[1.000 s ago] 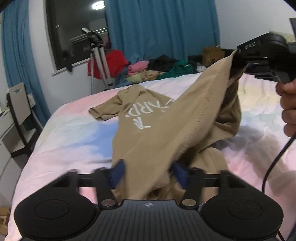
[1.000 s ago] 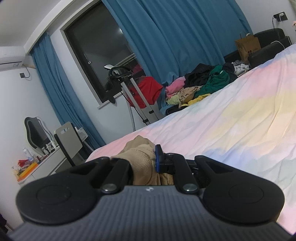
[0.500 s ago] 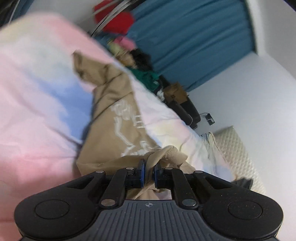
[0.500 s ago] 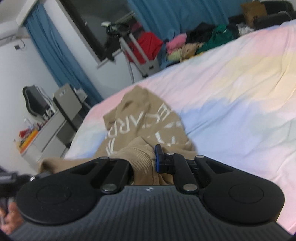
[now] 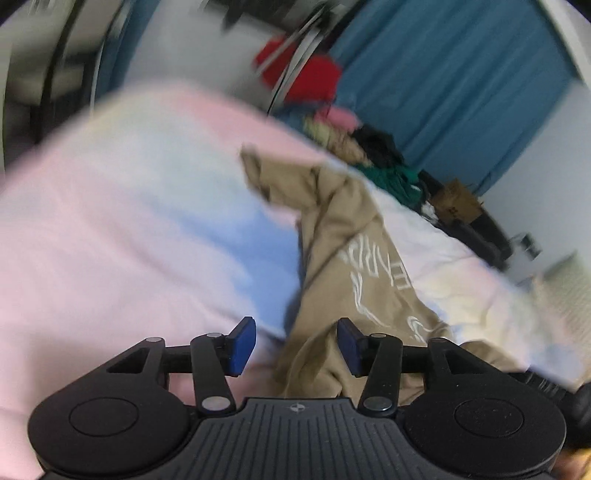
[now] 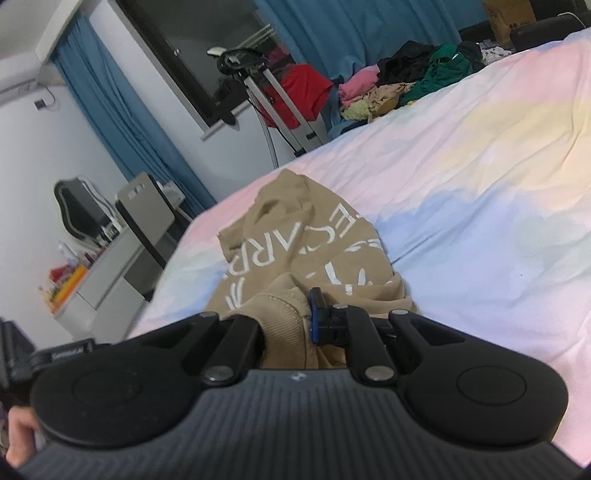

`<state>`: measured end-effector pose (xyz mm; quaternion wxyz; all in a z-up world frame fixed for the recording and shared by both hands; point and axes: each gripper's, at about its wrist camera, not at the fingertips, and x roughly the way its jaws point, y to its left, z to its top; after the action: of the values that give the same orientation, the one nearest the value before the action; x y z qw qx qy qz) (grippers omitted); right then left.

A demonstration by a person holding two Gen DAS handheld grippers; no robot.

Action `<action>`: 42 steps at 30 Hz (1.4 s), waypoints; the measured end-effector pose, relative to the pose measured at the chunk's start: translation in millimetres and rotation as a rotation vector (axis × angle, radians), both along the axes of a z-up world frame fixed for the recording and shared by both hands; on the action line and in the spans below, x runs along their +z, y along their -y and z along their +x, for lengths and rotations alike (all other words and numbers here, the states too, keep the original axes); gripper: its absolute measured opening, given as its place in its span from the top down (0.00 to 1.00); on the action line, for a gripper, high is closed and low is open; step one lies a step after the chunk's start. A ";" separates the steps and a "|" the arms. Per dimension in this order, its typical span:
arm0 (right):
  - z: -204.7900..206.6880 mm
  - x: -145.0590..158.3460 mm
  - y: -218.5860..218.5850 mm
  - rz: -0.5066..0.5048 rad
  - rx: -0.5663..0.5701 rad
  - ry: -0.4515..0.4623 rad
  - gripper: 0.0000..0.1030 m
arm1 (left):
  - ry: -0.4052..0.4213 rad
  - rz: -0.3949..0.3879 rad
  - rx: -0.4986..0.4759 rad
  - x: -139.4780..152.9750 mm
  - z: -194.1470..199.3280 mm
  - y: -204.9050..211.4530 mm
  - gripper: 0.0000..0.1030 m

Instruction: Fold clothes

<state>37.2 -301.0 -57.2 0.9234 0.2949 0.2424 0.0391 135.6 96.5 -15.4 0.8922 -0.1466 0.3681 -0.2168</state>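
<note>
Pastel bedding in pink, blue and yellow patches (image 6: 480, 192) covers the wide bed that fills both views, wrinkled but flat. Nearest the lens in the left wrist view, the left gripper (image 5: 295, 345) has its blue-padded fingers (image 5: 242, 345) spread apart, with a bunched edge of the tan cotton T-shirt with white lettering (image 5: 354, 258) lying between them; through the motion blur it seems that neither pad presses the cloth. In the right wrist view the right gripper (image 6: 288, 317) is pinching a ribbed fold of the same T-shirt (image 6: 295, 236), the cloth packed tight against its blue pad.

From the grippers the T-shirt runs away across the bedding in a crumpled strip, lettering up, one sleeve end reaching toward the far left edge of the bed. To its right the sheet lies open all the way to the far side; to its left only a narrow band of sheet separates it from the mattress edge.

Beyond that edge stand a grey desk with small bright clutter (image 6: 92, 280) and a grey chair (image 6: 147, 206). Farther off, at the foot of the bed, a silver tripod (image 6: 273, 99) stands before a dark window, beside a heap of mixed clothes in pink, green, black and red (image 6: 402, 81). Blue curtains (image 6: 351, 33) hang behind, and a brown cardboard box (image 6: 508, 14) sits at the far right.
</note>
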 end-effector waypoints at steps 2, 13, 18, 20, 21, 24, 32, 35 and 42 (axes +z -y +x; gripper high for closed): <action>-1.1 2.2 0.0 0.005 0.000 0.011 0.90 | 0.082 0.070 0.017 17.2 -21.9 5.5 0.49; -15.7 17.5 -4.6 0.027 -0.005 0.110 0.90 | 0.107 0.175 -0.142 0.4 -65.1 93.3 0.39; -30.3 32.6 -8.3 -0.014 -0.011 0.218 0.90 | 0.126 0.252 -0.010 -29.8 -51.6 126.7 0.39; -33.5 36.4 -11.8 -0.032 -0.006 0.246 0.89 | 0.180 0.293 0.034 -34.5 -52.7 133.6 0.40; -34.5 38.2 -13.9 -0.045 -0.004 0.256 0.89 | 0.195 0.309 0.040 -34.4 -54.8 132.8 0.44; -35.1 41.6 -18.7 -0.099 -0.015 0.268 0.89 | 0.183 0.342 0.032 -34.9 -58.7 129.5 0.78; -22.7 28.4 -5.6 -0.080 -0.077 0.179 0.90 | 0.115 0.221 -0.024 -9.5 -89.0 92.5 0.99; -18.7 23.4 -1.6 -0.073 -0.095 0.146 0.90 | 0.122 0.146 -0.064 6.2 -108.7 77.5 1.00; -22.6 23.6 -7.4 -0.074 -0.078 0.151 0.90 | 0.165 0.128 -0.062 12.8 -127.0 73.1 0.99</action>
<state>14.6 -293.6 -33.7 0.9502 0.2657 0.1619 0.0163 8.7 23.4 -2.6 0.9199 -0.0594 0.3108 -0.2315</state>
